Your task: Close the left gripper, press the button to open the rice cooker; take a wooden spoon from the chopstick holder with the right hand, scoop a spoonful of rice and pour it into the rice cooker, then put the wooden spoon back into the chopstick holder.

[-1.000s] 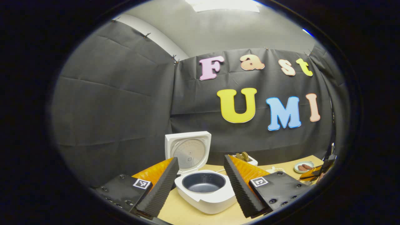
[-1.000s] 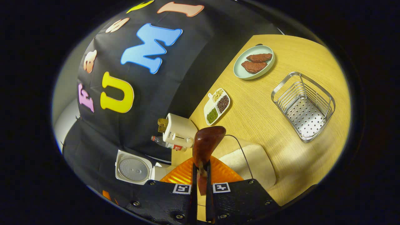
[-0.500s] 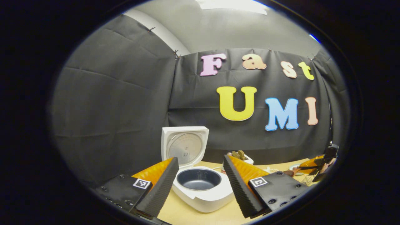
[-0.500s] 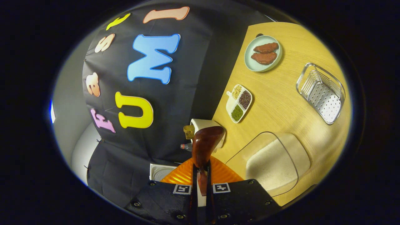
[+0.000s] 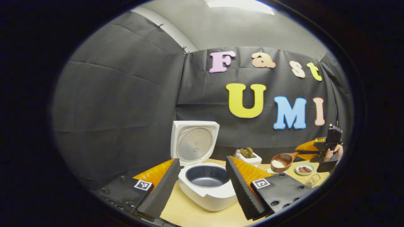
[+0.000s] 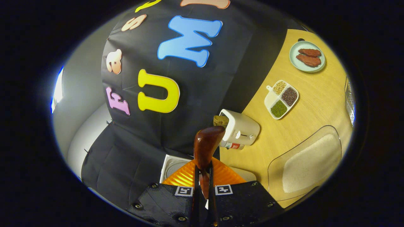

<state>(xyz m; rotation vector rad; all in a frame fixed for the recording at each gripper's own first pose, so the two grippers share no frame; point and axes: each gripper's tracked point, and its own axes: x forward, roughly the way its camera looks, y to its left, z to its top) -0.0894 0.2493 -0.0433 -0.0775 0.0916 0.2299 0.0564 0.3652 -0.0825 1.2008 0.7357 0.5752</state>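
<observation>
Wooden spoon (image 5: 283, 161) carries rice; right gripper (image 6: 202, 176) clamps handle.

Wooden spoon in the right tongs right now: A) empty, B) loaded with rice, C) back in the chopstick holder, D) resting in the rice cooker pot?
B: the left gripper view shows the wooden spoon held level above the table by the right tongs, with white rice in its bowl, off to the side of the open rice cooker, whose pot looks empty.

Both views share the rice cooker (image 5: 206, 186).
</observation>
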